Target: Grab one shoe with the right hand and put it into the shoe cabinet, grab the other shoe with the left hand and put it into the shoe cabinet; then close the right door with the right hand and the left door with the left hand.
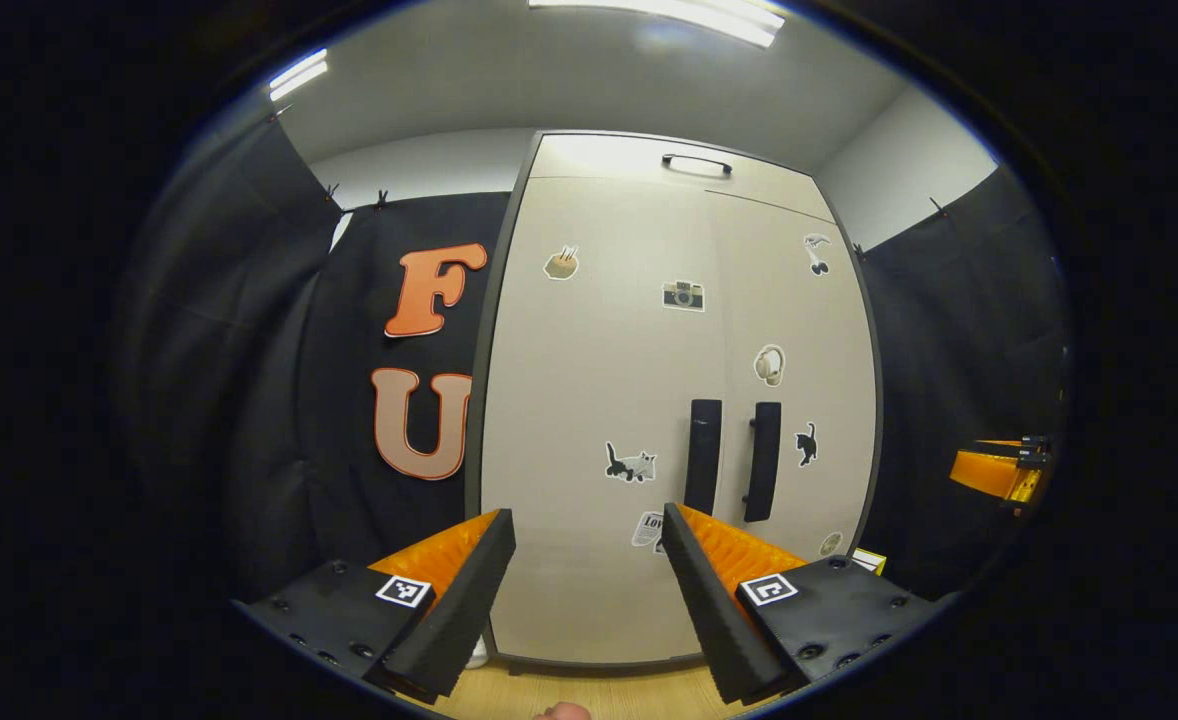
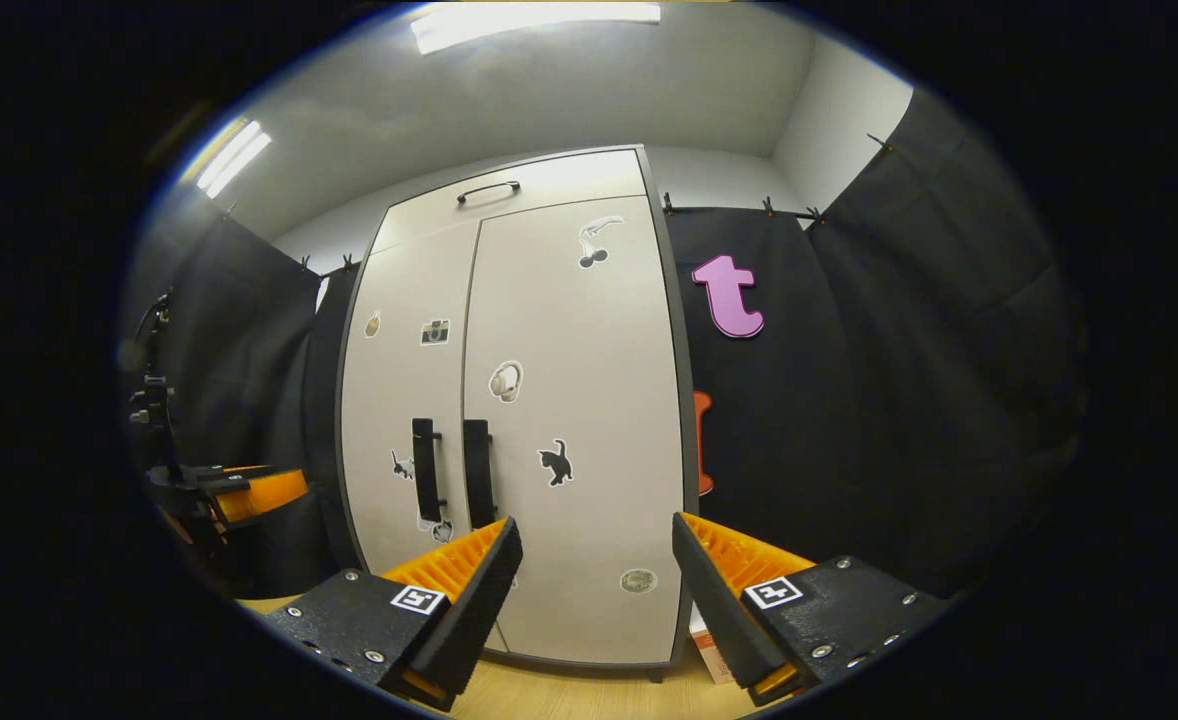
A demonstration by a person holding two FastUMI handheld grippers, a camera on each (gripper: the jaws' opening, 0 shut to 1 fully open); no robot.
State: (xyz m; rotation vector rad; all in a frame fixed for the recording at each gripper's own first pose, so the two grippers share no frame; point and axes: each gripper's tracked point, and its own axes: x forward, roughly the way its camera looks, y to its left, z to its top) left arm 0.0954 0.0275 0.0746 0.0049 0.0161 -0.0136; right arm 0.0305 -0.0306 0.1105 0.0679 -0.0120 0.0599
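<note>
Beige cabinet (image 1: 649, 400) fills left gripper view, both doors shut; left gripper (image 1: 589, 590) spread, empty. Right gripper view: right gripper (image 2: 597, 590) spread, empty, doors flush. Shoes presumably inside; task looks finished, though interior hidden.

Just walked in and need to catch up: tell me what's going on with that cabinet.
A person holds a gripper in each hand, both aimed at the shoe cabinet. Its left door and right door both look shut, with the two dark handles side by side. The left gripper and right gripper are open and hold nothing, apart from the doors. The task looks finished or nearly so.
</note>
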